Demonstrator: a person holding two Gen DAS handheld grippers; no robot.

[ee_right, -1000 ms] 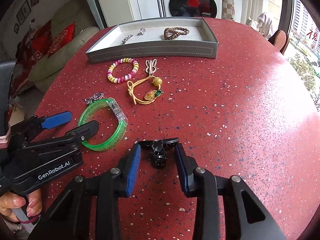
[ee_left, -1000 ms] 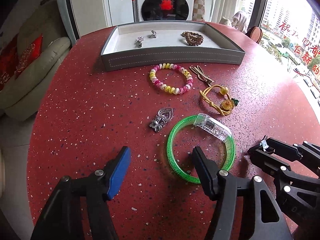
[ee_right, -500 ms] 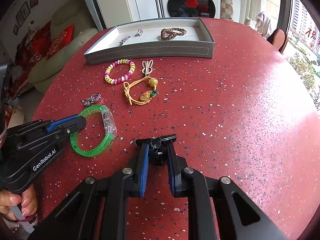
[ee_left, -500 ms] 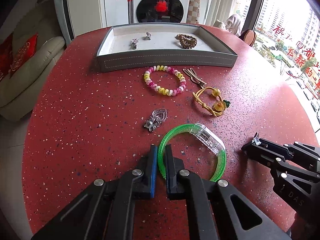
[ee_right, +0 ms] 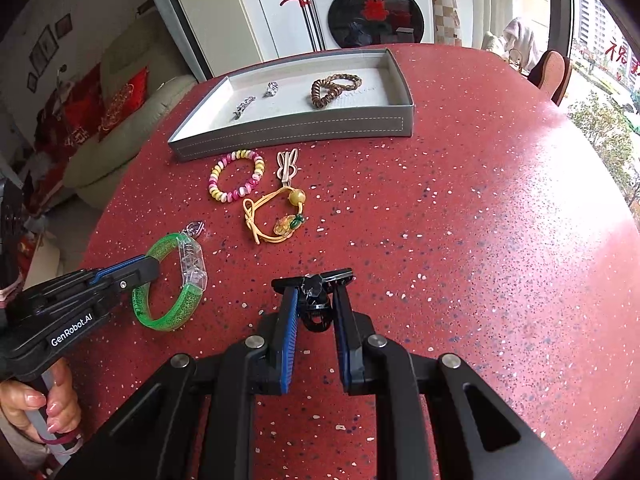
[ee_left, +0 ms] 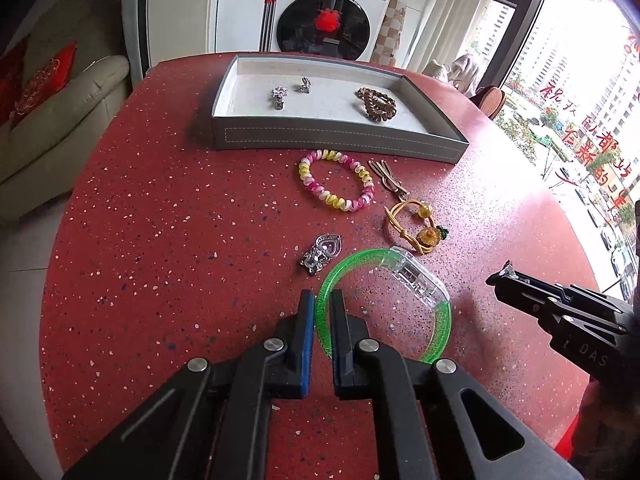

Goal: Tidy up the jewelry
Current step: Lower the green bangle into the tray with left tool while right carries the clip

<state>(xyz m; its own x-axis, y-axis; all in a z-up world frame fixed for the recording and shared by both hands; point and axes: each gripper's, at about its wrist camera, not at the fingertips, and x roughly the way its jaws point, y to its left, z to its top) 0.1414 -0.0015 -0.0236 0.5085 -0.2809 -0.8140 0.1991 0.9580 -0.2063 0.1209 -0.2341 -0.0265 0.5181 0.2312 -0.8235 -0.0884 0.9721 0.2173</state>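
jewelry first: the green bangle (ee_left: 380,304) sits low and centre in the left wrist view, and my left fingers (ee_left: 322,312), spread wide a second ago, are now pinched on its near rim. in the right wrist view the bangle looks tilted with its near side off the red tabletop (ee_right: 480,220), though i cannot tell if it is fully clear. my right fingers (ee_right: 316,300) have likewise closed from apart onto the small black clip (ee_right: 316,308), bottom centre of that view.

so i judge both pieces are in hand and the next leg is the carry to the grey tray (ee_left: 340,140) at the top of the frame, where two silver pieces and a brown bracelet (ee_left: 376,104) already lie. left on the tabletop are the pink-and-yellow bracelet (ee_left: 336,180), the yellow cord bracelet (ee_left: 416,224), the silver heart charm (ee_left: 322,252) and the bunny clip (ee_right: 287,166).
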